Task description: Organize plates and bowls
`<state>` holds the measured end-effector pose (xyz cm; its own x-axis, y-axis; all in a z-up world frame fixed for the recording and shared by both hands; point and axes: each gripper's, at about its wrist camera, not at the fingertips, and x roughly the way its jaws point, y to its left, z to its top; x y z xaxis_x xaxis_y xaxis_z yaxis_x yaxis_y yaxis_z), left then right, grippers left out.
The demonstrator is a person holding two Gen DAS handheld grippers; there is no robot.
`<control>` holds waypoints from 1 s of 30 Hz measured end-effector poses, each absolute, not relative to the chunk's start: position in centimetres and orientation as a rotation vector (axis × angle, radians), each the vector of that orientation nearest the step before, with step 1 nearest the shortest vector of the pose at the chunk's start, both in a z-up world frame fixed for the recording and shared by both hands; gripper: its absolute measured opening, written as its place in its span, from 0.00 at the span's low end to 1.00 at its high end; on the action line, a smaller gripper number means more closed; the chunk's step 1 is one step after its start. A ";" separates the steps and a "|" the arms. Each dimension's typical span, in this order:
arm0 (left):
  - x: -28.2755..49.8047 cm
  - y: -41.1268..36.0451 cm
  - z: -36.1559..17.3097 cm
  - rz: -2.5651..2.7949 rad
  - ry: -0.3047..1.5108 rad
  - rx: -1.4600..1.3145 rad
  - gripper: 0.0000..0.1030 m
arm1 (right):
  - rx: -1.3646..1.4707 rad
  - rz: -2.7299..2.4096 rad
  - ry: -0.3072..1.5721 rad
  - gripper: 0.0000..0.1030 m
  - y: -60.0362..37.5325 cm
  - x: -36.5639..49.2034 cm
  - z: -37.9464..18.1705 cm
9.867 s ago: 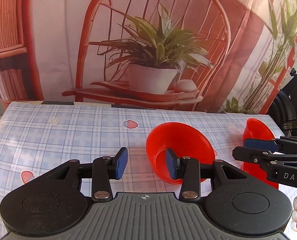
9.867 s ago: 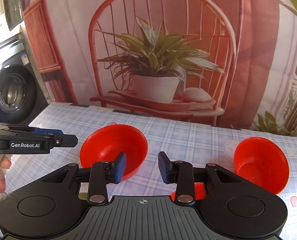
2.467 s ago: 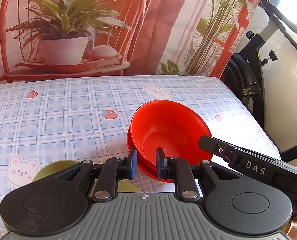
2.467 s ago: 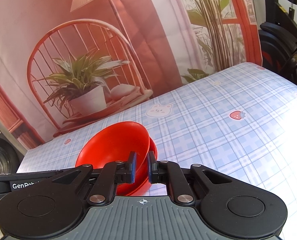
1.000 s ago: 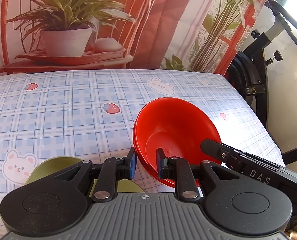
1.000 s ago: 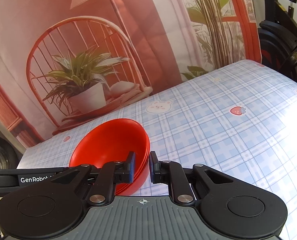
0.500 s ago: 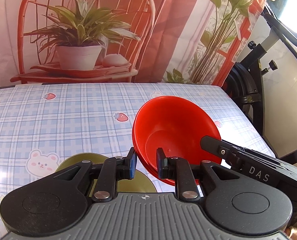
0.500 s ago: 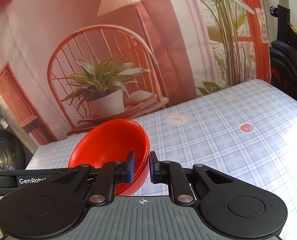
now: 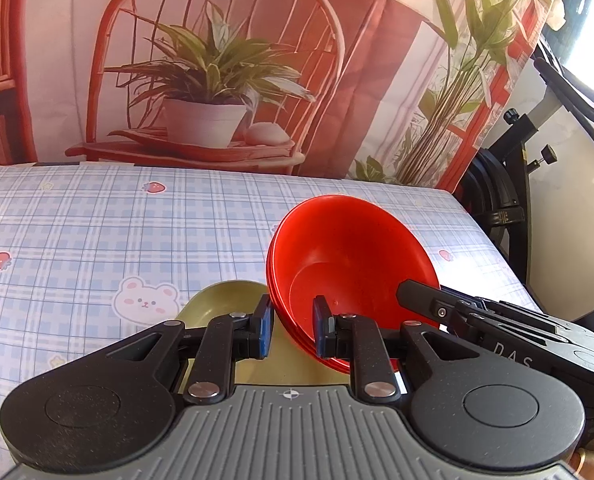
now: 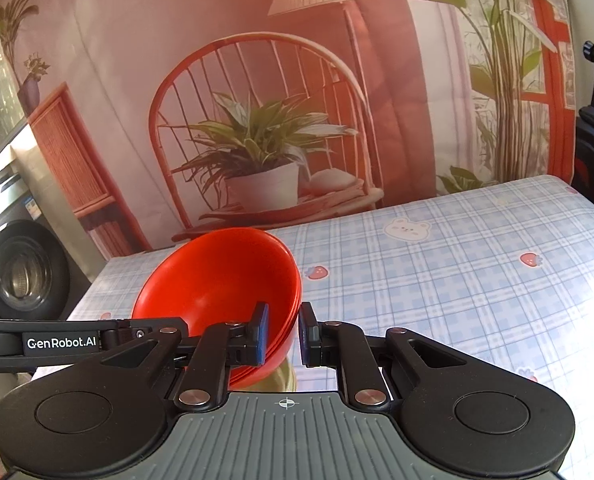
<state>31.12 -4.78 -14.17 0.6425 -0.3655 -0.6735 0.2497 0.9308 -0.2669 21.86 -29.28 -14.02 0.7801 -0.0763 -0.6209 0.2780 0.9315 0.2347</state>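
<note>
The red bowls (image 9: 349,264) form a nested stack, tilted, mouth facing up and toward the cameras, held above the worktop (image 9: 97,232). The left tool (image 9: 291,330) is clamped on the stack's near-left rim; the right tool (image 10: 283,334) is clamped on the opposite rim. Just below the bowls lies an olive plate (image 9: 221,300) on the checked cloth. Beyond the bowls the worktop runs bare to a printed backdrop (image 9: 217,60); an exercise bike (image 9: 505,184) stands past its right edge.
</note>
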 end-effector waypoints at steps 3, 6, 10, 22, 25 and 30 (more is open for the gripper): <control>30.4 -3.0 -14.6 -0.351 0.806 -0.191 0.21 | 0.328 -0.172 0.674 0.14 -28.2 22.1 -14.5; 29.9 -1.7 -15.1 -0.340 0.818 -0.213 0.21 | 0.323 -0.149 0.697 0.14 -27.0 22.4 -15.0; 29.4 -0.4 -16.0 -0.327 0.827 -0.231 0.20 | 0.299 -0.131 0.723 0.14 -25.5 22.5 -15.6; 28.1 1.0 -18.7 -0.296 0.819 -0.243 0.20 | 0.247 -0.121 0.789 0.14 -23.4 22.7 -17.0; 28.0 1.3 -18.8 -0.286 0.814 -0.235 0.20 | 0.239 -0.121 0.801 0.14 -23.1 22.9 -17.3; 27.9 1.6 -19.2 -0.274 0.811 -0.245 0.20 | 0.233 -0.118 0.810 0.14 -22.9 23.1 -17.6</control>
